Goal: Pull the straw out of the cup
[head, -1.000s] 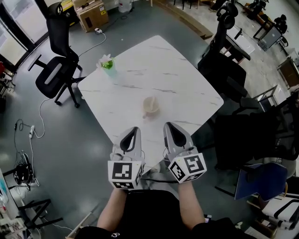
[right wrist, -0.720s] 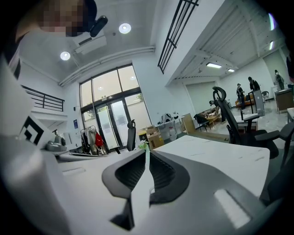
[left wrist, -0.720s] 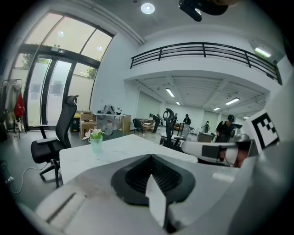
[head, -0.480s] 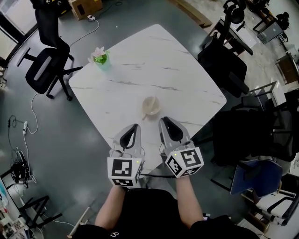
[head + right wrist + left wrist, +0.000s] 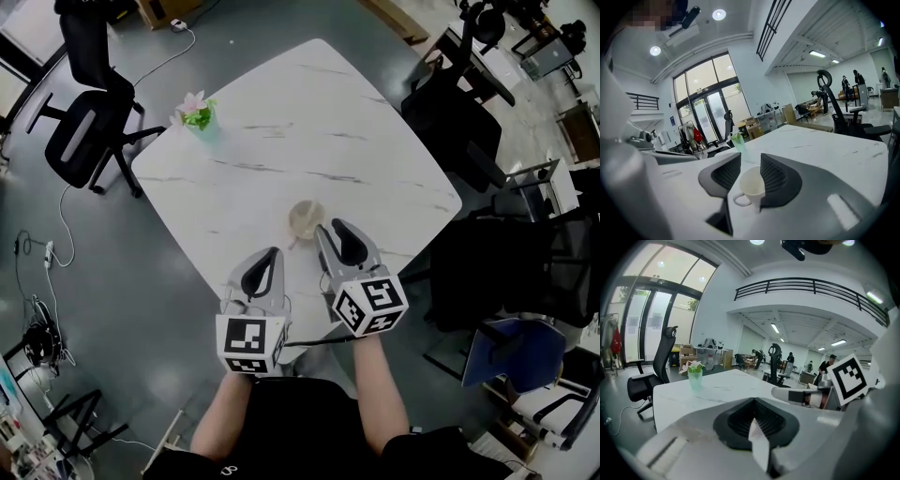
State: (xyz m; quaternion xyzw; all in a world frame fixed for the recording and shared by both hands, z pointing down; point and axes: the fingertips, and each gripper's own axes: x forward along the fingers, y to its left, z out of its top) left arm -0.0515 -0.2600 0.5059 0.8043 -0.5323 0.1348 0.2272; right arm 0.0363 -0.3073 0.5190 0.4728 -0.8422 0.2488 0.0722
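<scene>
A cream cup (image 5: 305, 217) with a side handle stands near the front corner of the white marble table (image 5: 281, 141). I cannot make out a straw in any view. My right gripper (image 5: 332, 228) reaches in just beside the cup. In the right gripper view its jaws (image 5: 750, 161) have just been opening and stand open, with the cup (image 5: 751, 186) in the gap and no pad pressing on it. My left gripper (image 5: 266, 255) hangs back to the left of the cup. Its jaws (image 5: 754, 420) are shut with only a thin slit between the pads.
A green vase with pink flowers (image 5: 199, 114) stands at the table's far left edge. Black office chairs sit at the left (image 5: 80, 131) and right (image 5: 450, 112). Cables lie on the grey floor (image 5: 56, 262). A blue chair (image 5: 511, 352) is at my right.
My right gripper has moved forward to the cup and its jaws have spread apart. The left gripper has crept forward a little. The cup has stayed in place.
</scene>
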